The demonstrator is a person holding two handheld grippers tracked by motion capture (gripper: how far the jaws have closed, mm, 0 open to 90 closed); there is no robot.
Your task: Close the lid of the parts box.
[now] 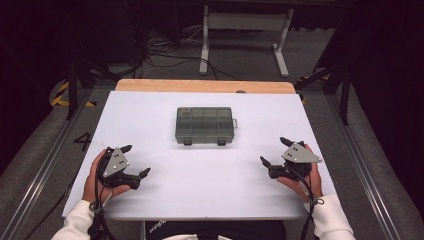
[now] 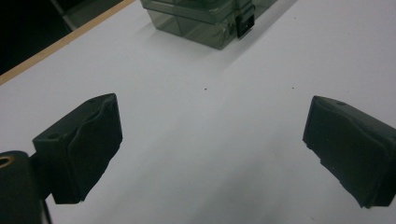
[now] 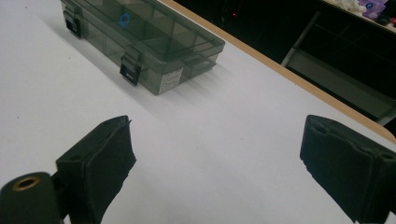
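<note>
A smoky grey translucent plastic compartment box point(image 1: 205, 125) with two black front latches sat shut, as far as could be told, on the white tabletop point(image 1: 200, 180), roughly centred left to right and toward the far half. Its long axis ran left-right across the table, latches facing the person. Left gripper point(image 1: 136, 161) rested near the front left corner of the table, jaws spread wide, nothing between them; right gripper point(image 1: 276, 151) mirrored it at front right, jaws also wide apart and empty. The box lay ahead of both and inward: forward-right of the left gripper, forward-left of the right one, well apart from each. Neither hand looked clearly nearer; spacing seemed about even. In the left gripper view the box's corner and one latch point(image 2: 245, 24) showed at the top; in the right gripper view both latches and a small blue ring point(image 3: 124, 19) inside a compartment were visible. Likely next reach: both grippers forward and inward toward the latches.
</note>
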